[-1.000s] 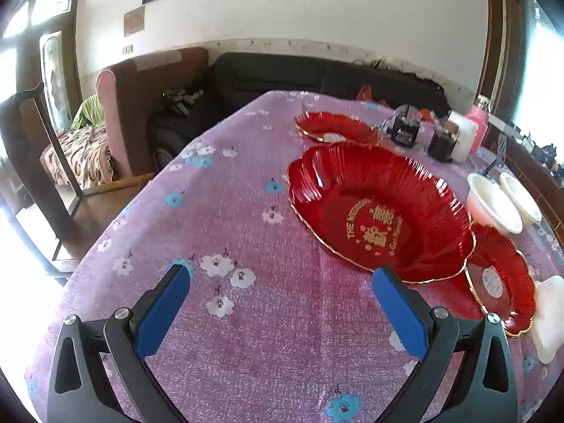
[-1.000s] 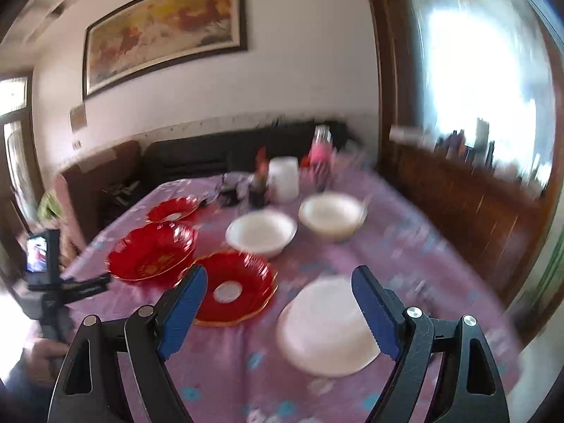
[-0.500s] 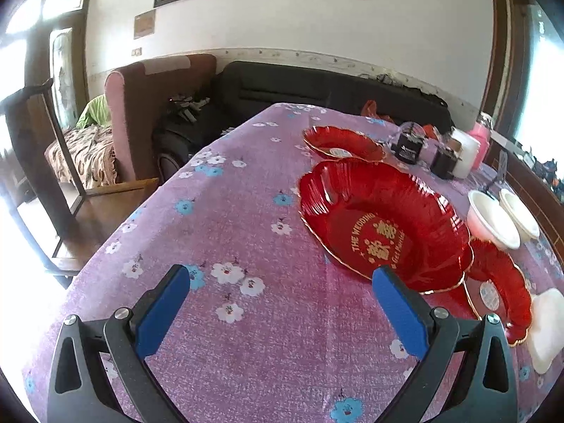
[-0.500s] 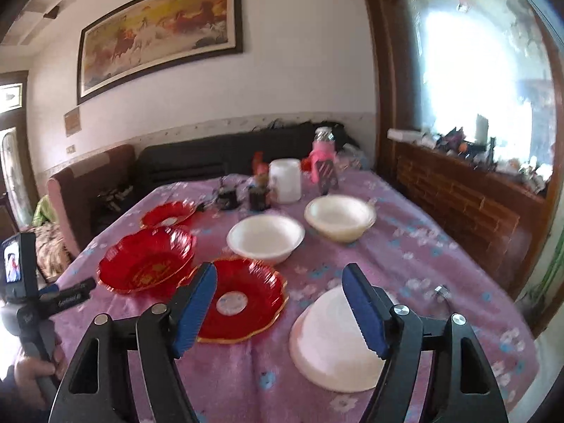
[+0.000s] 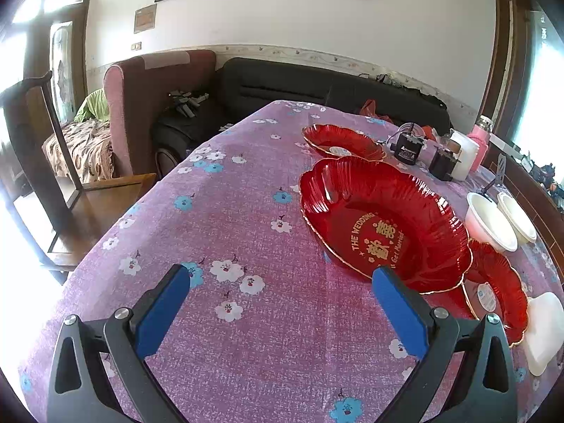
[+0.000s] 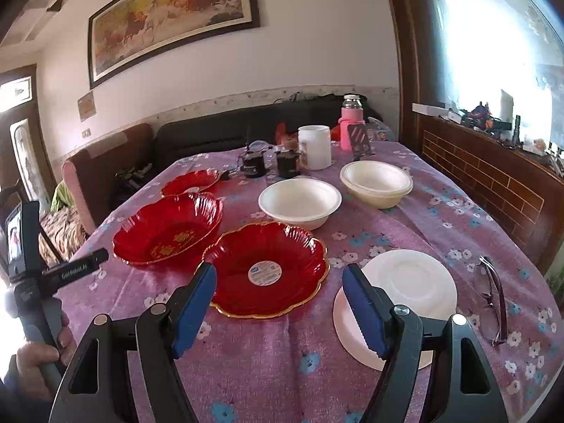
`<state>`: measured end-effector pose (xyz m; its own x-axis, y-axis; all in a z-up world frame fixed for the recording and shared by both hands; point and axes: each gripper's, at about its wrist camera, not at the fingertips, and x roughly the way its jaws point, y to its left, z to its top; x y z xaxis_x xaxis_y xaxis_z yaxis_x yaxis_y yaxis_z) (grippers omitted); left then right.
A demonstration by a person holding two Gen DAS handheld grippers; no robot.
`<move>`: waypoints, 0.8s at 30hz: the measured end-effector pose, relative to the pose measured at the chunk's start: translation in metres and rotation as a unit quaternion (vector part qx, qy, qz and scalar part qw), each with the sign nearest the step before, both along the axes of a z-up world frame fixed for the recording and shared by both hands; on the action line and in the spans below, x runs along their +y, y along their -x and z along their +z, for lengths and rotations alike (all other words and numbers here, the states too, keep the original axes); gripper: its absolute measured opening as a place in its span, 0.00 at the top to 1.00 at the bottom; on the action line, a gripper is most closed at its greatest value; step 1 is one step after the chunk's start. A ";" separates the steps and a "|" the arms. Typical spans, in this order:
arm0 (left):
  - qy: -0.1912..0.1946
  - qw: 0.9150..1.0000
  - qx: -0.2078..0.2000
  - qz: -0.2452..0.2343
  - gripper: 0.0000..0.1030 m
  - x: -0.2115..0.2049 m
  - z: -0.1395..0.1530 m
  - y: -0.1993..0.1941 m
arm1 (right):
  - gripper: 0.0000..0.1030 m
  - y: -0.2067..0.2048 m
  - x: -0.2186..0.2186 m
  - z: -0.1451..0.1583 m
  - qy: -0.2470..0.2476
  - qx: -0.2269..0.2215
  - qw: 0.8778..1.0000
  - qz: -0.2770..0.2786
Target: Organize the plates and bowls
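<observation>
now i'm lowering the right gripper [image 6: 278, 303] toward the near red plate [image 6: 268, 268], its jaws narrowed slightly but gaping and empty. the left gripper [image 5: 278, 313] is idling spread beside the lettered red dish [image 5: 384, 229]. stacking is about to begin.

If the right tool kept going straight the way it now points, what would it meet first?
Most likely the near rim of the red plate with the sticker, straight ahead between the open right tool fingers; depth is uncertain.

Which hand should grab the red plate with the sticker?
Probably the right gripper: open and empty, it faces the sticker plate. The left gripper sits beside the big wedding plate.
</observation>
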<state>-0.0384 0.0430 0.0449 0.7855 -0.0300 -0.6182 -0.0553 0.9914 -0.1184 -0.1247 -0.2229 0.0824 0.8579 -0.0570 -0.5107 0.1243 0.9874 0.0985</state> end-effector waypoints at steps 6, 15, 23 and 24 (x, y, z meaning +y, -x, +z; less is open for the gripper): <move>0.004 1.000 0.010 0.005 0.00 0.003 -0.003 -0.003 | 0.23 0.001 -0.005 0.006 -0.038 0.002 0.999 0.022; 0.028 0.999 -0.003 -0.019 0.00 0.007 0.000 0.002 | 0.21 -0.024 0.030 0.032 -0.102 0.053 0.986 0.122; 0.057 0.990 0.083 -0.097 0.00 0.040 0.037 -0.028 | 0.41 -0.143 0.033 0.016 -0.149 0.172 0.963 0.146; 0.044 0.989 0.091 -0.107 0.02 0.040 0.042 -0.039 | 0.44 -0.157 0.028 0.011 -0.152 0.182 0.962 0.138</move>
